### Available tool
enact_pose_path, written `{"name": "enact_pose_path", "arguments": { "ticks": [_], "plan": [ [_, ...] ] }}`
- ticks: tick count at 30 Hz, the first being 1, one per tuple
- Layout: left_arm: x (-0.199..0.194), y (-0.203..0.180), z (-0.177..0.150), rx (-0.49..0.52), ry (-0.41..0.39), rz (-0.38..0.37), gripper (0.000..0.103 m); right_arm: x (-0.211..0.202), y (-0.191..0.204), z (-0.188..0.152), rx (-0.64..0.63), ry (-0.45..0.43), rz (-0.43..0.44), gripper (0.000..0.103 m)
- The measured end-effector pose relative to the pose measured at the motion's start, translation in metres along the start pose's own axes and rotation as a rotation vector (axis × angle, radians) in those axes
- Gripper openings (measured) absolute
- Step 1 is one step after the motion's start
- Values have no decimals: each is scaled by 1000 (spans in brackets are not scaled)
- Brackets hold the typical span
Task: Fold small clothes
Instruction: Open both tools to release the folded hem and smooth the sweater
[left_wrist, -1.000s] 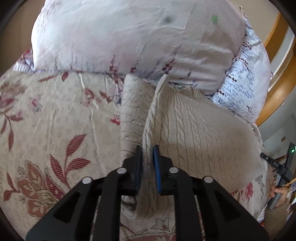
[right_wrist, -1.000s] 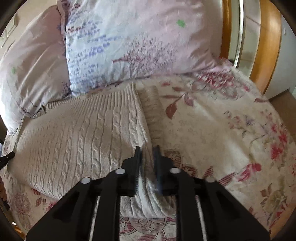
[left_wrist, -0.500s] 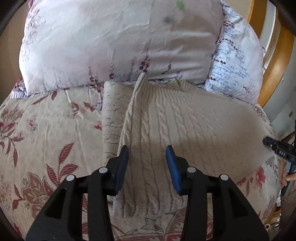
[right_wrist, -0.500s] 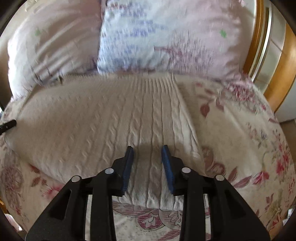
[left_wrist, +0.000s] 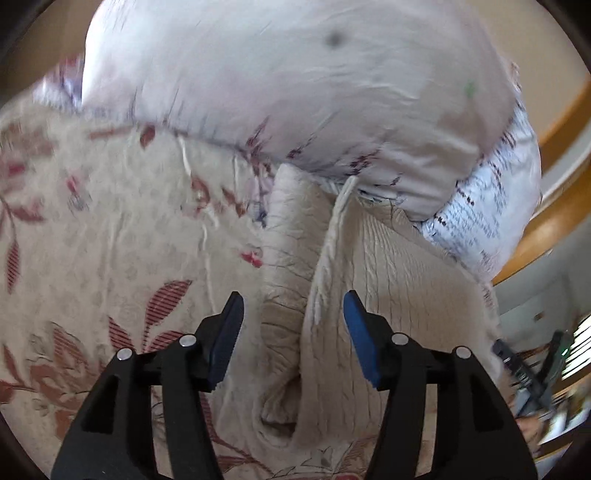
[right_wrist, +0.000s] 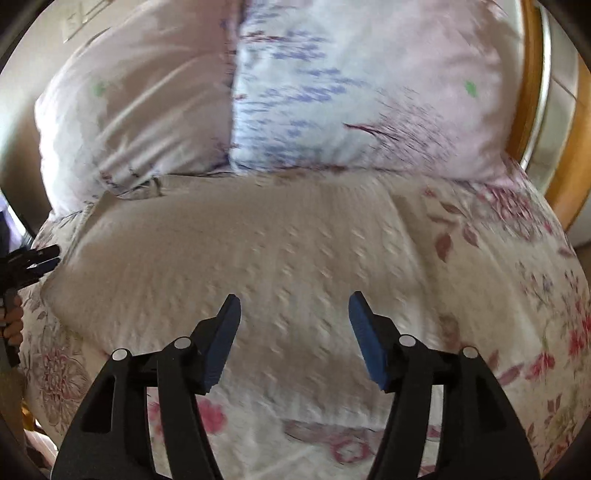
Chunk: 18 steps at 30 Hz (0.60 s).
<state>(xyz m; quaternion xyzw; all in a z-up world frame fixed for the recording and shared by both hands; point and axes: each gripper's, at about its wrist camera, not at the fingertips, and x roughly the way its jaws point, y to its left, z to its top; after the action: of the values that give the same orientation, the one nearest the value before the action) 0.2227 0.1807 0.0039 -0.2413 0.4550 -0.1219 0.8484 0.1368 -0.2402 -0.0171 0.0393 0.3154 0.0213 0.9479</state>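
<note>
the left gripper (left_wrist: 293, 308) is held with its jaws spread wide, and nothing is gripped between the blue pads (left_wrist: 360, 332). the right gripper (right_wrist: 294, 308) is likewise spread wide and grips nothing.

no container is seen in either view.

the cream cable-knit sweater (left_wrist: 388, 295) is laid on the bed, its far edge touching the pillows. in the left wrist view a raised fold edge (left_wrist: 332, 236) is seen running from far to near, directly ahead of the open jaws, with a flatter knitted panel (left_wrist: 284, 258) just to its left. in the right wrist view the sweater (right_wrist: 258, 258) is spread broad and flat beneath the jaws; this view is blurred, so the knit pattern is shown only faintly.

the surface is a bedsheet (left_wrist: 110, 240) printed with red leaves and flowers. two pillows are propped at the far side: a pale pink pillow (left_wrist: 295, 81) and a white pillow with blue print (right_wrist: 351, 92), touching each other. a curved wooden bed frame (right_wrist: 528, 92) is seen at the far right. the left gripper is visible at the left edge of the right wrist view.
</note>
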Motion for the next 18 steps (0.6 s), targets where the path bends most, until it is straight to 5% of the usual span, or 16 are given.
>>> {"name": "enact_pose_path", "arguments": {
  "ticks": [9,18],
  "plan": [
    [20,7,10,-115,30,-129,56,10,26,3,-47,21,51,63],
    [35,2,14,-165,31,-112,27,12,30,1,-60,21,60,63]
  ]
}}
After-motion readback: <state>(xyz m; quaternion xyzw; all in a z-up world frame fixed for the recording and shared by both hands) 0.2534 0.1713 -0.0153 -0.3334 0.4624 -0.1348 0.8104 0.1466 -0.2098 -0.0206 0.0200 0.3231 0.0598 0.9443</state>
